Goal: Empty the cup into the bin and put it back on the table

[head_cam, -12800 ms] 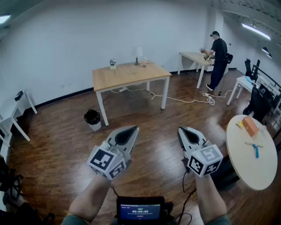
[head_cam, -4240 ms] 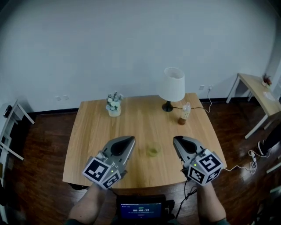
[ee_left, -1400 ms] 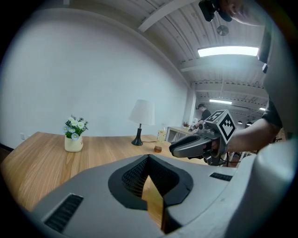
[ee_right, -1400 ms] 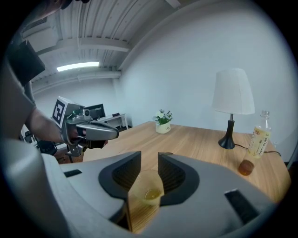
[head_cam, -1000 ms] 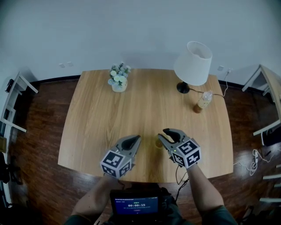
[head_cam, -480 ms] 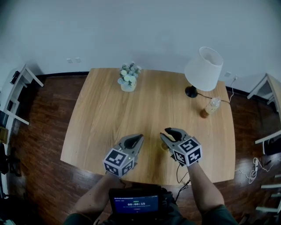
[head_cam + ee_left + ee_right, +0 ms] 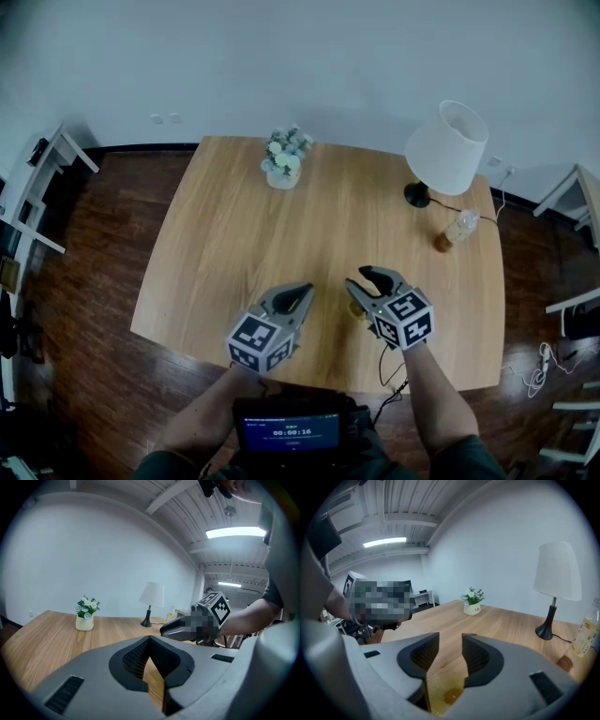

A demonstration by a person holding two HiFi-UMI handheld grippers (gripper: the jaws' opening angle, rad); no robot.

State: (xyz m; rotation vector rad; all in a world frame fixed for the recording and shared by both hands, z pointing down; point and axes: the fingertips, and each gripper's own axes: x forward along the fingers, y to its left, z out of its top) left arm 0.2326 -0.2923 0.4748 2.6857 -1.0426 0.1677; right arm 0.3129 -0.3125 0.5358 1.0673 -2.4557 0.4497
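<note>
Starting at the far left, a small flower pot (image 7: 284, 161) stands on the wooden surface (image 7: 234, 234), well beyond the tips of both sets of jaws. The left gripper (image 7: 298, 292) hovers over the near edge of the surface. In the left gripper view its jaws meet at the tips, with nothing between them; only bare wood shows through the gap behind the tips. The cup (image 7: 356, 309), translucent and yellowish, sits just right of the left gripper, low between the jaws of the right gripper (image 7: 364, 281). In the right gripper view those jaws stand slightly apart and the cup (image 7: 445, 691) fills the space near their base, its walls meeting both inner faces, so the jaws are clamped on it. From the head view the cup appears to rest on the surface. Ahead and to the right of the right jaws, a lamp (image 7: 447, 150) with a white shade stands near the far corner. A small bottle (image 7: 457, 229) stands just beside the lamp base.
</note>
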